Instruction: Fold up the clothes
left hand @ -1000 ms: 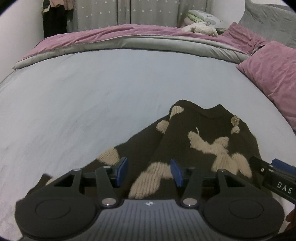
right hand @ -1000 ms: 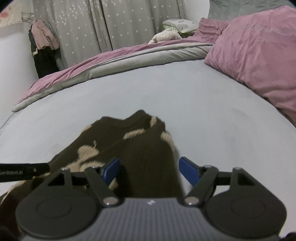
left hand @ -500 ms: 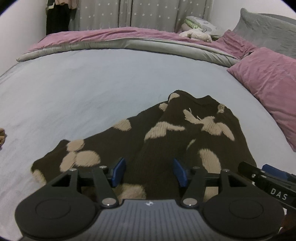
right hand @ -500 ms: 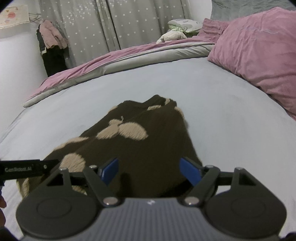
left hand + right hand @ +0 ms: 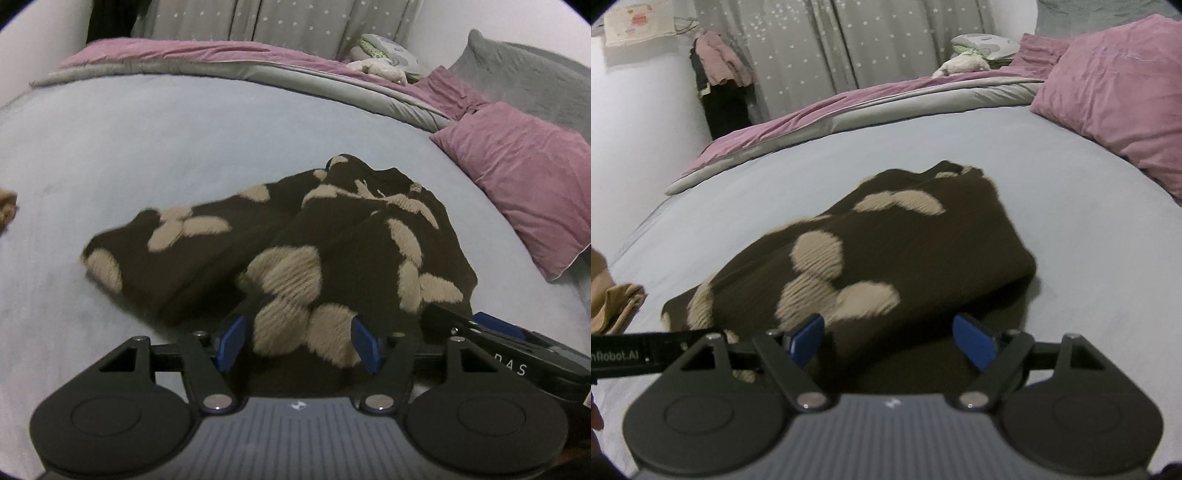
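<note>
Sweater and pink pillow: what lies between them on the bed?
Nothing: only bare blue sheet separates the sweater from the pink pillow. The right wrist view shows it best; the left wrist view agrees.

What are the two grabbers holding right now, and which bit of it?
Nothing. The left gripper and right gripper are both opening, pads clear of the brown sweater, whose near edge lies between them on the bed.
</note>
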`<state>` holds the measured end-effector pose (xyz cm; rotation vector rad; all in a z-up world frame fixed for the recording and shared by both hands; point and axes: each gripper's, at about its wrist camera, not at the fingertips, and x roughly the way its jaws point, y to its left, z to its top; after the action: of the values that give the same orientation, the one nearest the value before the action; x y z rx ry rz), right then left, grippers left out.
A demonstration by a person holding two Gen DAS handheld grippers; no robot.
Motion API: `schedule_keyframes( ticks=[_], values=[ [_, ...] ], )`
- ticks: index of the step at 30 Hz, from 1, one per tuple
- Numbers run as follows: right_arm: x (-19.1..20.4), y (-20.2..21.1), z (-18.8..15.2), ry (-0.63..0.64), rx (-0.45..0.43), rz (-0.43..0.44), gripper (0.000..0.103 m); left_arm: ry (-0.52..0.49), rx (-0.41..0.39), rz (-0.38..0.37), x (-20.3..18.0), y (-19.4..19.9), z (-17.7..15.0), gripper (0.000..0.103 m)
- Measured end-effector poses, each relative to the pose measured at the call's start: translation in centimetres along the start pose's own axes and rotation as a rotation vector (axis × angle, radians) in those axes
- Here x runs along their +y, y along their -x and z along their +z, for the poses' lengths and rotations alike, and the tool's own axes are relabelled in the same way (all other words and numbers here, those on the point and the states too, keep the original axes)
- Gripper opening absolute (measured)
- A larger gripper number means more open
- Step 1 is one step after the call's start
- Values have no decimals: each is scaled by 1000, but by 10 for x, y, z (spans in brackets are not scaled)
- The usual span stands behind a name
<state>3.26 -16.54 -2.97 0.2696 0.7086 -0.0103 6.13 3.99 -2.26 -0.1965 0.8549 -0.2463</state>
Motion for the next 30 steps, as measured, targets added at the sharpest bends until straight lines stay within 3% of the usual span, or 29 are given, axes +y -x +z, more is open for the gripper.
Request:
schedule_keyframes(
  ticks=[8,11,13,18,22,25,27,30],
  values=[
    [19,5,-22,-23,38,98,81,84,-21,-55,42,-1,-28,63],
    [22,5,-30,-56,69,153,82,117,32,-42,53,-8,-28,62],
    [25,2,-35,-78,97,194,82,112,13,-61,57,-6,-26,62],
    [36,-8,-43,-114,153,269,81,100,37,-3,62,-11,-30,62],
    [50,-13,-44,-89,165,296,79,73,45,1,60,-12,-33,62],
    [59,-15,-45,-57,151,289,74,69,49,14,63,-11,-37,62],
    [62,-17,-46,-57,145,289,66,79,52,13,65,-11,-38,62],
    [64,-19,-46,-68,138,295,36,100,51,4,67,-9,-39,62]
  ],
)
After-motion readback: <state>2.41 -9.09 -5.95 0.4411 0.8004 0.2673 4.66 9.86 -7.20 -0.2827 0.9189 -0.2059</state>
